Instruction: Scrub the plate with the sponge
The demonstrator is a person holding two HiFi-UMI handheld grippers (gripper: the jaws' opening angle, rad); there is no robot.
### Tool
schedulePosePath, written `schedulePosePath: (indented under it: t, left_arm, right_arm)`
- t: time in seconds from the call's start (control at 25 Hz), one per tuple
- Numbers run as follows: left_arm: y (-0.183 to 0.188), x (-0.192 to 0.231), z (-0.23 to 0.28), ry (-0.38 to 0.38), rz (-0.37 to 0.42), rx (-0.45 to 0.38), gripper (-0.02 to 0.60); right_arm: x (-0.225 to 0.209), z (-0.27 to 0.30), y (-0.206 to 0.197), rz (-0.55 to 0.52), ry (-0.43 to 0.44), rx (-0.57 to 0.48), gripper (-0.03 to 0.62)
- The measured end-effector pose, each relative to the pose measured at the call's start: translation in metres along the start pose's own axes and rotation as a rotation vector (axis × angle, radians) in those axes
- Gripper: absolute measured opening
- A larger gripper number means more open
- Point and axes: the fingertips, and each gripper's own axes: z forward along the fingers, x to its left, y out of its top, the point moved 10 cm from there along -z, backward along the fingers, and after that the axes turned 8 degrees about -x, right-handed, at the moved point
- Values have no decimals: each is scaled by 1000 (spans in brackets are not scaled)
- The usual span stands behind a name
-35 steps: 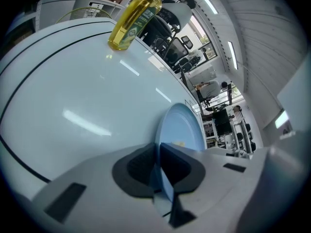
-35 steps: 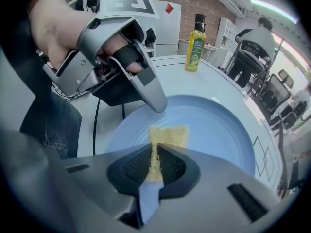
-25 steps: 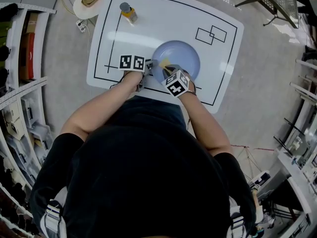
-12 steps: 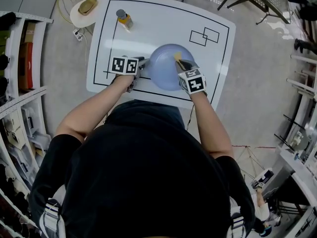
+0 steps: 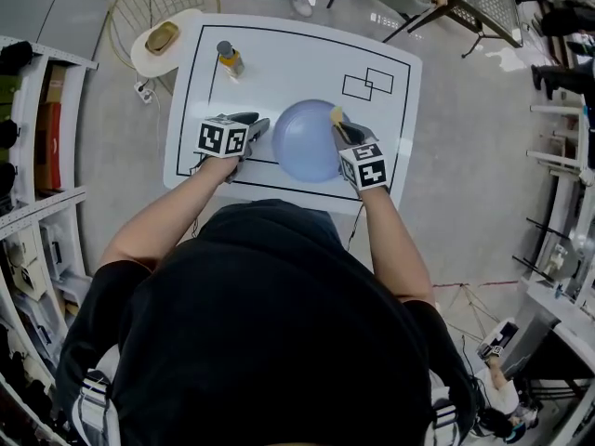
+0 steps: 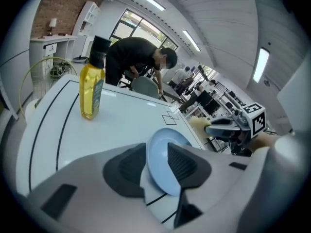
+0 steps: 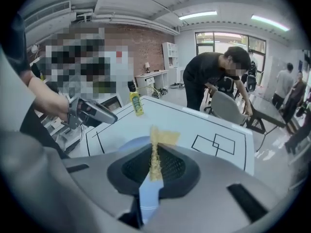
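Now, left gripper (image 6: 156, 149) with fingers spread after just opening, round pale-blue plate (image 5: 307, 147) seen through their gap, right gripper (image 7: 154, 154) with fingers pinching yellow sponge (image 7: 163, 139) near plate's rim.

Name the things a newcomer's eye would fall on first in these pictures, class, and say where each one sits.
First comes the pale blue plate, lying in the middle of the white table. The right gripper pinches a yellow sponge at the plate's far right edge. After that, the eye goes to the yellow bottle standing upright near the table's far left corner.
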Motion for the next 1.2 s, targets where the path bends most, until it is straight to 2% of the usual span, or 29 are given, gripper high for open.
schedulePosePath:
  t: [0.16, 0.48, 0.76, 1.2]
  left_arm:
    - [20, -11, -19, -2, 85, -59, 144]
    - [54, -32, -51, -10, 183, -183, 144]
    - [73, -44, -78, -17, 237, -251, 144]
    - [84, -60, -110, -35, 289, -296, 144]
  right_arm:
    - [0, -18, 11, -14, -31, -42, 29]
    - [5, -44, 42, -14, -65, -137, 29]
    - [17, -71, 68, 2, -60, -225, 29]
    - [35, -102, 92, -9, -78, -325, 29]
